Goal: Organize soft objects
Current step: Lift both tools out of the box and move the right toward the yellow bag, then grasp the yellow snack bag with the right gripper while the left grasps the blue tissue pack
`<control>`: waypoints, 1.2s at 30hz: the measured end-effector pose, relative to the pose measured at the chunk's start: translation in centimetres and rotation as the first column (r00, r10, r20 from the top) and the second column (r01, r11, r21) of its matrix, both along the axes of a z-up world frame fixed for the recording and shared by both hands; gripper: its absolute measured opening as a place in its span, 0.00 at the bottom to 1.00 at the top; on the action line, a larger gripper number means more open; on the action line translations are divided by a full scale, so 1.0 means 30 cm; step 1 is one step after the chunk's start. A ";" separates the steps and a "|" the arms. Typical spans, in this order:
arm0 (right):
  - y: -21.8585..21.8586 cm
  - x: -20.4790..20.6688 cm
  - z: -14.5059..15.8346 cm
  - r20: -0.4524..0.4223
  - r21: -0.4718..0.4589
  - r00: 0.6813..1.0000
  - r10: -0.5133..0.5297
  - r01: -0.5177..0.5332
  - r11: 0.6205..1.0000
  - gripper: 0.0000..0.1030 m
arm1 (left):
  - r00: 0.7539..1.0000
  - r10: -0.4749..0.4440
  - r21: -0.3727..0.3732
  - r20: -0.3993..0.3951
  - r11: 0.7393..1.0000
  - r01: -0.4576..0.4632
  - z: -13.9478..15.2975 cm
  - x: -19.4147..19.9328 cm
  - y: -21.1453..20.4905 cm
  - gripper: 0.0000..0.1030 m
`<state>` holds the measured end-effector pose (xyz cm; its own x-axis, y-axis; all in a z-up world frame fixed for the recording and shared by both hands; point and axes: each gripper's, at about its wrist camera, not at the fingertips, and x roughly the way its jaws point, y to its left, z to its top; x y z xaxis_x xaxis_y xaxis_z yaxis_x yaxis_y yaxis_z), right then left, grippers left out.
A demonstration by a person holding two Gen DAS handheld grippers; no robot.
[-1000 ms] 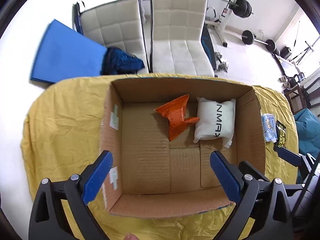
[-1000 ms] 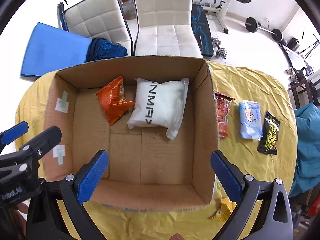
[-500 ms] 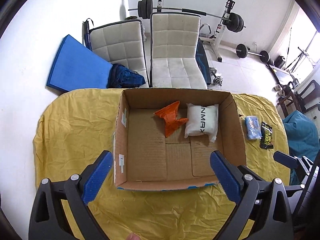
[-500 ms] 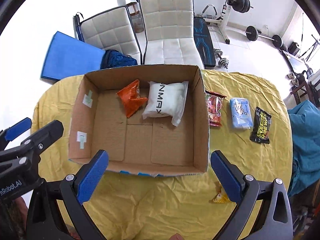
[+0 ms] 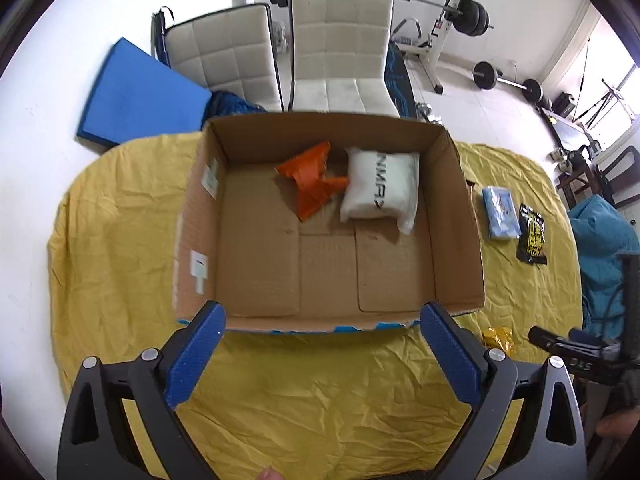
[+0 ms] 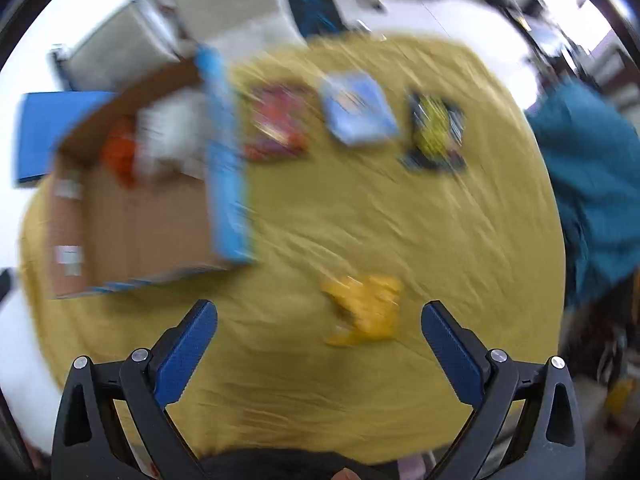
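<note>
On the yellow cloth (image 5: pixel 120 240), the box (image 5: pixel 460 216) sat open with an orange pack (image 5: pixel 316 184) and a white pouch (image 5: pixel 380 192) touching side by side at its far wall. The rest of the floor was bare. Outside, right of the box, lay a red pack (image 6: pixel 276 120), a blue pack (image 6: pixel 358 108) and a black pack (image 6: pixel 434 132) in a row, with a yellow pack (image 6: pixel 366 308) nearer, apart from them. The left gripper (image 5: pixel 320 340) hung wide and empty over the near box rim. The right gripper (image 6: pixel 320 336) was also wide and empty, above the cloth with the yellow pack just ahead between its finger lines. That view was badly blurred. The likely step was grabbing the yellow pack. To do it well: settle first, centre the pack between the fingers, come down low, pinch the crinkly middle without catching the cloth, then drop it beside the others in the box.
</note>
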<state>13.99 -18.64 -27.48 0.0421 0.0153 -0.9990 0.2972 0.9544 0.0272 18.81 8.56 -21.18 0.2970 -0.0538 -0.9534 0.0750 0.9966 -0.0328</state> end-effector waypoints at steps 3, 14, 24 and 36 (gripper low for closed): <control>-0.118 -0.051 -0.196 -0.112 0.046 0.991 -0.075 0.080 0.996 1.00 | 0.999 -0.003 0.013 -0.039 1.000 0.003 -0.060 -0.001 -0.059 0.97; -0.207 -0.086 -0.550 -0.292 0.192 0.955 -0.043 0.103 0.976 0.48 | 0.987 0.003 0.084 -0.163 0.996 0.011 -0.229 0.043 -0.238 0.97; -0.485 0.039 -0.389 -0.174 0.166 0.980 -0.099 0.128 0.978 0.41 | 0.982 -0.131 -0.044 -0.138 0.991 0.126 -0.129 0.203 -0.572 0.97; -0.972 0.219 -0.379 -0.174 0.068 0.959 -0.223 0.238 0.969 0.41 | 0.887 -0.282 -0.126 -0.365 0.959 0.253 -0.457 0.565 -1.098 0.97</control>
